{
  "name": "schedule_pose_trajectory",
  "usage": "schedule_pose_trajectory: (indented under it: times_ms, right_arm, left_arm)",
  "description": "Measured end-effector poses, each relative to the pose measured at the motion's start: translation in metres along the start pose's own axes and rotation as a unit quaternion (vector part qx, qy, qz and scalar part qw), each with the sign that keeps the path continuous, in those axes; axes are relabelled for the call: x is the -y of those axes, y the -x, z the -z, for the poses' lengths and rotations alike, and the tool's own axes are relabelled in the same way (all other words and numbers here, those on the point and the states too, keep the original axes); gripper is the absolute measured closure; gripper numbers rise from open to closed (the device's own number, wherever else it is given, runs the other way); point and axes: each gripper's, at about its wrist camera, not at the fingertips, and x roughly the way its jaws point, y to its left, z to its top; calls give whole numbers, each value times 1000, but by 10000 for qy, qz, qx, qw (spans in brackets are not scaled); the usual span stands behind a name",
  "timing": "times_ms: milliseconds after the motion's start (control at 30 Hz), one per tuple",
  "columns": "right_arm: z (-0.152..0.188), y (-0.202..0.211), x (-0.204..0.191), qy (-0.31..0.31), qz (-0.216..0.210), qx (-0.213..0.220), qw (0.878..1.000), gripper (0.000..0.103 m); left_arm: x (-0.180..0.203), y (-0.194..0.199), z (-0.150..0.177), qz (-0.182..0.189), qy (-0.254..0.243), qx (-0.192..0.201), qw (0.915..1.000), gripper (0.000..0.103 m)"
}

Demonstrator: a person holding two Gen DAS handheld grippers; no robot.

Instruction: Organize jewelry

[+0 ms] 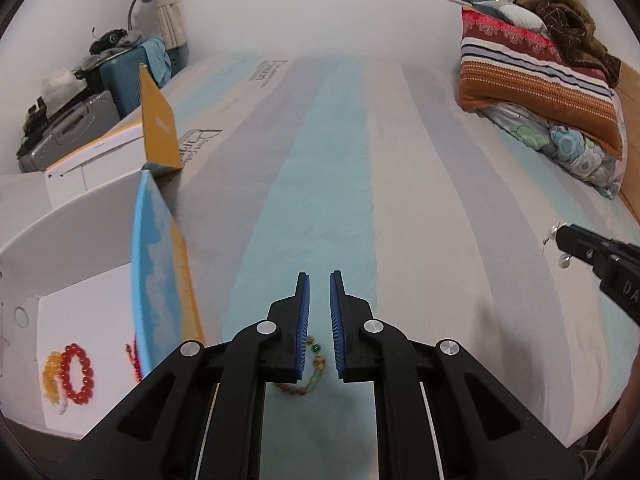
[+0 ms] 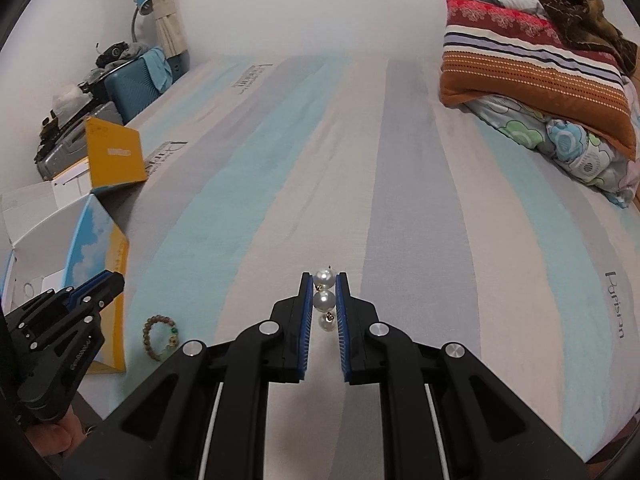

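A: What is held, and where?

B: A pearl piece (image 2: 324, 299) is pinched between the nearly closed jaws of the right gripper (image 2: 324, 300), above the striped bedsheet (image 2: 420, 160). The left gripper (image 1: 319, 322) is closed on nothing; a beaded bracelet (image 1: 314, 364) lies beneath it.

A: How is such jewelry judged?

B: Light, slippery, loosely linked; beads are best gripped squarely. An open box (image 1: 24, 240) with a red bracelet (image 1: 76, 374) is seen at the bed's left.

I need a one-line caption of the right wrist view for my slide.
Right gripper holds pearl jewelry above the striped bed sheet; a beaded bracelet lies beside the open box.
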Motion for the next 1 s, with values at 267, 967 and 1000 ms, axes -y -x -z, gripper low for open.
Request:
schedule_pose_trajectory:
  times_ms: [267, 967, 1000]
  right_arm:
    - [13, -12, -7, 158, 0, -78, 9998, 92]
    - [21, -79, -10, 277, -74, -477, 9984, 92]
    - [21, -78, -10, 279, -83, -473, 9985, 92]
  left_arm:
    - [1, -30, 35, -88, 83, -328, 9994, 56]
    - [9, -93, 68, -95, -175, -717, 9972, 92]
    - [9, -92, 68, -75, -184, -714, 9973, 92]
